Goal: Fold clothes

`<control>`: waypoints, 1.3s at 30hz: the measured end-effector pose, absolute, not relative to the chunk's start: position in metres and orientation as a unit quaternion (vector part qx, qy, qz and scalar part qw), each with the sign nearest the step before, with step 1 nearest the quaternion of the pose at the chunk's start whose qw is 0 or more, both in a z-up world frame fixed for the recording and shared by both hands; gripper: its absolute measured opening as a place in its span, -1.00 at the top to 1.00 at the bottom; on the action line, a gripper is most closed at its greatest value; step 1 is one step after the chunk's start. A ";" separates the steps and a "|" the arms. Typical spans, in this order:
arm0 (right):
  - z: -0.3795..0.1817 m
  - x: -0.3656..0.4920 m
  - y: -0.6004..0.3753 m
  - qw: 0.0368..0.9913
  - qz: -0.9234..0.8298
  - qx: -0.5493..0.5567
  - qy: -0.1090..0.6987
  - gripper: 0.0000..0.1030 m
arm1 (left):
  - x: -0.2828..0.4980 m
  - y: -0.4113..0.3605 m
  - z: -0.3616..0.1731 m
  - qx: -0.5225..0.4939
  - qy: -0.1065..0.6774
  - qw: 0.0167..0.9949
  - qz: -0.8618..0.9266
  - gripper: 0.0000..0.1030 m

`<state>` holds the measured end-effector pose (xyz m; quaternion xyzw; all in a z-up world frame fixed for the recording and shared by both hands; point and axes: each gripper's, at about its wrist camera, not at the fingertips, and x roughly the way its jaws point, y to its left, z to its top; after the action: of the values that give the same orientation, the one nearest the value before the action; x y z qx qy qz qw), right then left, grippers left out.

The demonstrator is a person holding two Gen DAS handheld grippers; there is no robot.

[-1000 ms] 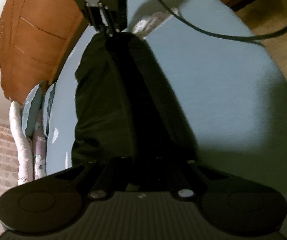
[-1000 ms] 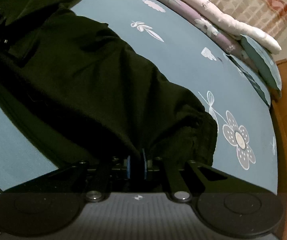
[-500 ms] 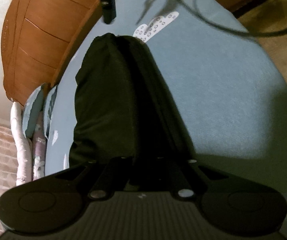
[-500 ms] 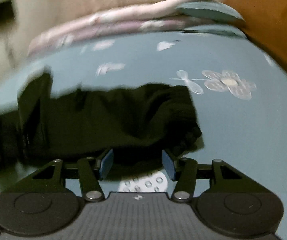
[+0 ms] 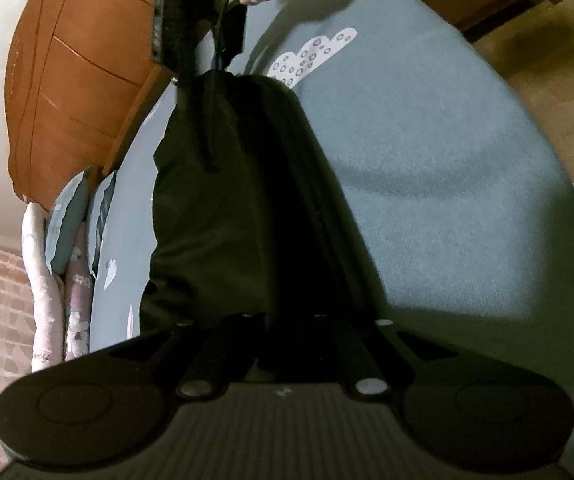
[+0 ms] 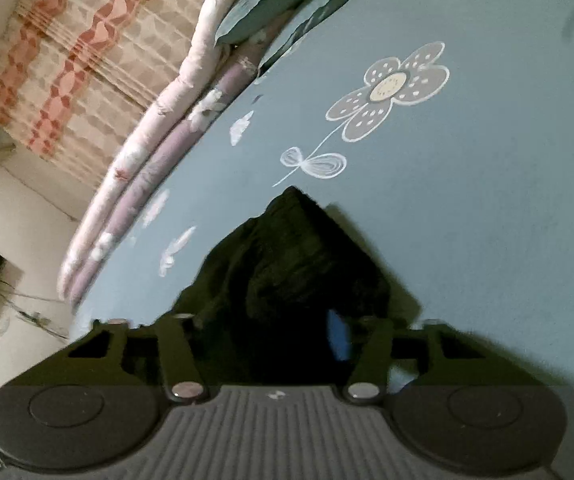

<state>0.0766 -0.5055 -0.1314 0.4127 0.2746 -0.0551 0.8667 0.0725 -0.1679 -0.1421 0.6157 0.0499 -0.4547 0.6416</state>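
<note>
Lying lengthwise, dark garment [image 5: 227,208] folded.

The garment [image 5: 223,208] is showing plain black. The bedsheet [image 6: 487,208] is showing dusty blue, printed with a grey flower [image 6: 387,88] outlined in white with a cream centre. The curtain [image 6: 67,52] is showing beige with red-pink bands. The headboard [image 5: 71,92] is glowing orange-brown.
</note>
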 end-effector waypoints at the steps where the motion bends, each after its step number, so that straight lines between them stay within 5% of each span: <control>1: -0.128 0.078 -0.503 0.872 -0.059 0.399 0.277 0.38 | 0.073 -0.167 -0.140 0.617 0.048 0.640 -0.455 0.95; 4: -0.113 0.073 -0.501 0.886 -0.055 0.375 0.268 0.54 | 0.076 -0.164 -0.129 0.618 0.043 0.638 -0.458 0.95; 14: -0.106 0.058 -0.486 0.898 -0.090 0.286 0.322 0.52 | 0.082 -0.160 -0.134 0.590 0.098 0.642 -0.480 0.89; 17: -0.115 0.055 -0.483 0.899 -0.101 0.279 0.323 0.39 | 0.084 -0.159 -0.131 0.577 0.105 0.654 -0.477 0.84; 21: -0.098 0.047 -0.471 0.908 -0.122 0.233 0.326 -0.07 | 0.092 -0.145 -0.110 0.533 0.149 0.672 -0.492 0.53; 27: -0.048 0.035 -0.453 0.924 -0.158 0.116 0.329 -0.29 | 0.106 -0.101 -0.083 0.464 0.235 0.689 -0.504 0.22; 39: -0.010 0.114 -0.401 0.931 -0.053 0.044 0.360 -0.33 | 0.201 -0.053 -0.031 0.359 0.339 0.752 -0.437 0.24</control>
<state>0.1144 -0.4015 -0.0100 0.0440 0.3598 -0.0529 0.9305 0.2012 -0.0527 -0.0311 0.3586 0.3386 -0.4374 0.7519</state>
